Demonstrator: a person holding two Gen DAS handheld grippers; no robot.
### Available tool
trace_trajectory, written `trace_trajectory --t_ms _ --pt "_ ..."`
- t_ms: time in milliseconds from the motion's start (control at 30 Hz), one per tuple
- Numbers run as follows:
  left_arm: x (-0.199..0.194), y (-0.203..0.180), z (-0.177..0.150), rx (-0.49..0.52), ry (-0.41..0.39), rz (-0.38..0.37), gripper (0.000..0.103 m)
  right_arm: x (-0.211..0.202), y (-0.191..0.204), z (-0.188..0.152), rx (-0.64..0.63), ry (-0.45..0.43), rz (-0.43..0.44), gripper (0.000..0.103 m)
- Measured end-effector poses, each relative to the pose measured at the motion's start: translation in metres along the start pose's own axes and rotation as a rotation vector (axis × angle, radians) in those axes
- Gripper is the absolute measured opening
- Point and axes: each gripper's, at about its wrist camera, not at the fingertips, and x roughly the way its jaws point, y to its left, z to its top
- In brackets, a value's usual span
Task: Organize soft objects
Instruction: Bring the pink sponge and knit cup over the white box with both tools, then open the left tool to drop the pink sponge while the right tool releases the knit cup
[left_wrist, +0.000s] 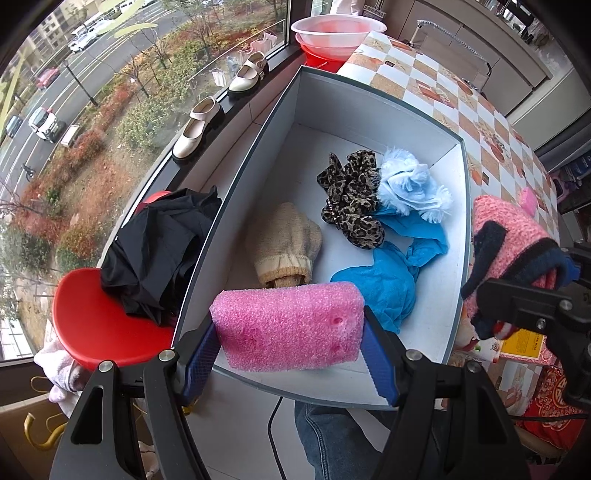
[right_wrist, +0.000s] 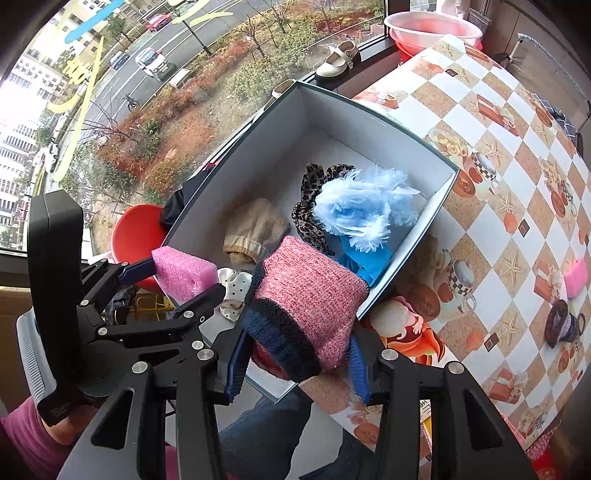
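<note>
the box (left_wrist: 369, 107) sits at the table's (left_wrist: 491, 122) window-side edge. inside it, the mitt (left_wrist: 284, 240) lies left of the scrunchie (left_wrist: 351, 199), the fluffy piece (left_wrist: 410, 184) to the right, the thin cloth (left_wrist: 388, 273) in front of them. the foam block (left_wrist: 291, 325) hangs over the box's near rim, the knitted hat (left_wrist: 509, 243) above its right wall. a stool (left_wrist: 99, 325) bearing clothing (left_wrist: 159, 251) stands left of the box.

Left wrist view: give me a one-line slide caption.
Left claw holds a pink foam block over the grey box of soft items; right claw brings a pink knit piece.
</note>
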Motion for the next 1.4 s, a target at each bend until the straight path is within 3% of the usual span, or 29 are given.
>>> trace_trajectory --t_ms 1000,1300,1333,1400 --pt "0.014 -0.004 0.005 0.012 0.026 0.001 0.074 0.010 -0.002 0.013 0.008 0.009 0.006 0.047" --pt "0.020 -0.004 0.007 0.012 0.054 0.000 0.079 0.011 -0.001 0.018 0.014 0.007 0.019 0.047" --pt "0.021 -0.003 0.007 -0.002 0.066 -0.013 0.079 0.011 -0.002 0.018 0.017 0.007 0.023 0.049" --pt "0.026 0.000 0.007 -0.022 0.096 -0.036 0.079 0.009 -0.004 0.018 0.030 -0.001 0.029 0.067"
